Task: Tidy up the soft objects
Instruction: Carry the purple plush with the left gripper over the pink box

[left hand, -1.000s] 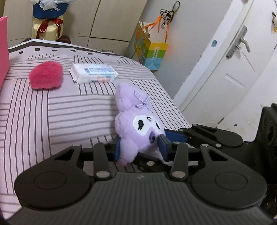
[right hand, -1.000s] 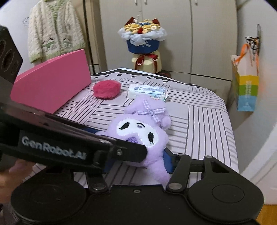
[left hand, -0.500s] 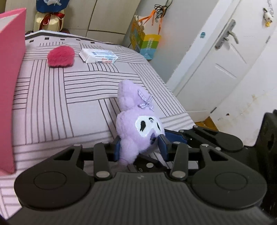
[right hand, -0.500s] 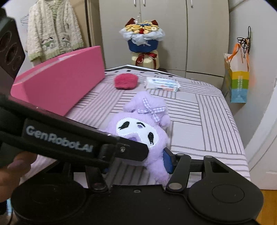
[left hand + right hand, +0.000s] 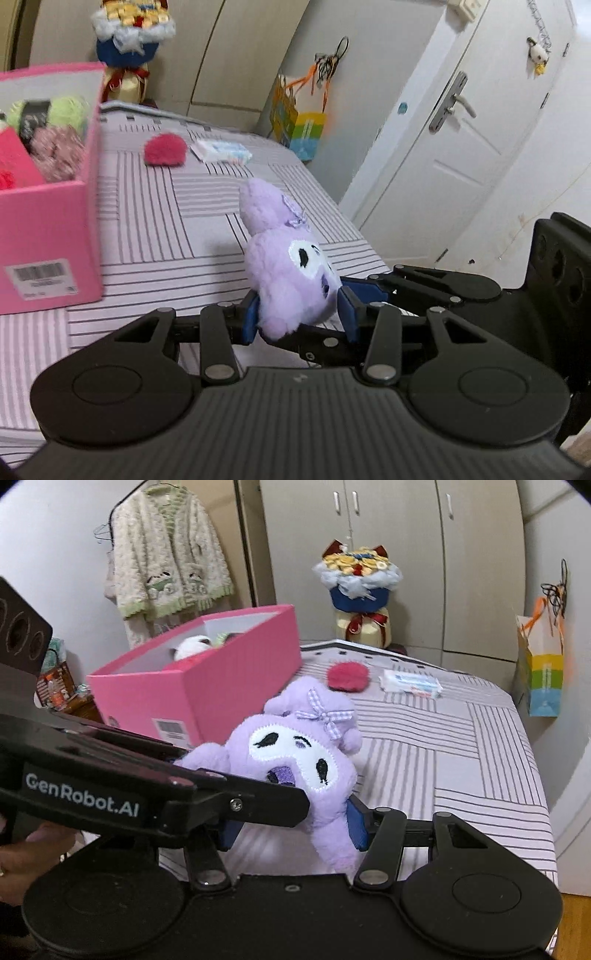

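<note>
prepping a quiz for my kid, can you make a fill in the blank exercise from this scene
1. Both grippers are shut on the ____ plush toy.
2. The open box on the bed is ____.
3. The red pompom lies beside a pack of ____.
4. The left gripper has ____ finger pads.

Missing words: purple; pink; tissues; blue

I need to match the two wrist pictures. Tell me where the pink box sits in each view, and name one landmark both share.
Left wrist: the pink box fills the left edge, open top showing yarn, barcode label facing the camera.
Right wrist: the pink box sits left of centre, behind the purple plush.
Shared landmark: the red fluffy pad beside the white tissue pack on the striped bed.
</note>
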